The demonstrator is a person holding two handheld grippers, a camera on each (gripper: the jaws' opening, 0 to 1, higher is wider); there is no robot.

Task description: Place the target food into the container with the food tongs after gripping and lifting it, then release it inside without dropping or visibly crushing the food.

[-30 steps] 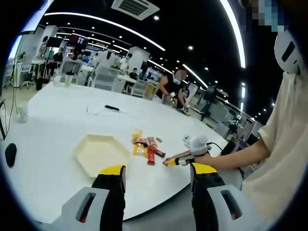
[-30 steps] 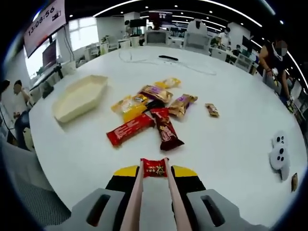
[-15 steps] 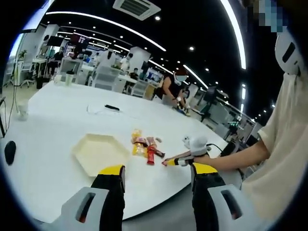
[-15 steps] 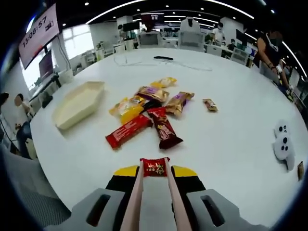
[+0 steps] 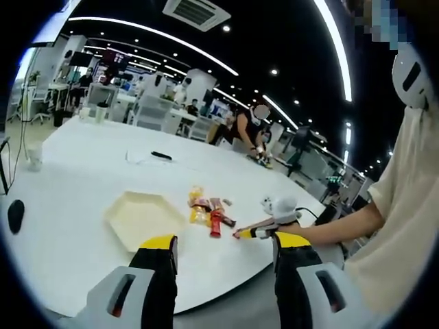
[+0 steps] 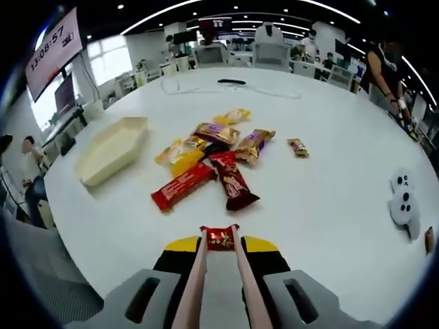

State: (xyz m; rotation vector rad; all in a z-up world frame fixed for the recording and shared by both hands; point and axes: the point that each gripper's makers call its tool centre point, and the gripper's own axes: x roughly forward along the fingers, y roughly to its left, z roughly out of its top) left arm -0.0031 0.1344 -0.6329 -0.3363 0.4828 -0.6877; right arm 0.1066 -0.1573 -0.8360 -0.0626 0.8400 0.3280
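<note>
On the white tabletop (image 6: 329, 178) one cream tray (image 6: 112, 149) lies well to the side of a loose pile of about seven wrapped snacks (image 6: 209, 154), with one small wrapped sweet (image 6: 298, 147) just beyond the pile on the side away from the tray. The right tool (image 6: 220, 241) is closed on a pair of pink tongs (image 6: 194, 288), whose tips pinch one small red candy (image 6: 220, 239) just above the tabletop, on the near side of the pile and well apart from the tray. The left tool (image 5: 223, 248) is wide open and holds nothing, hanging past the tabletop's edge near the tray. Since a second ago the candy has stayed pinched and the pile has not shifted; both views have barely drifted.
</note>
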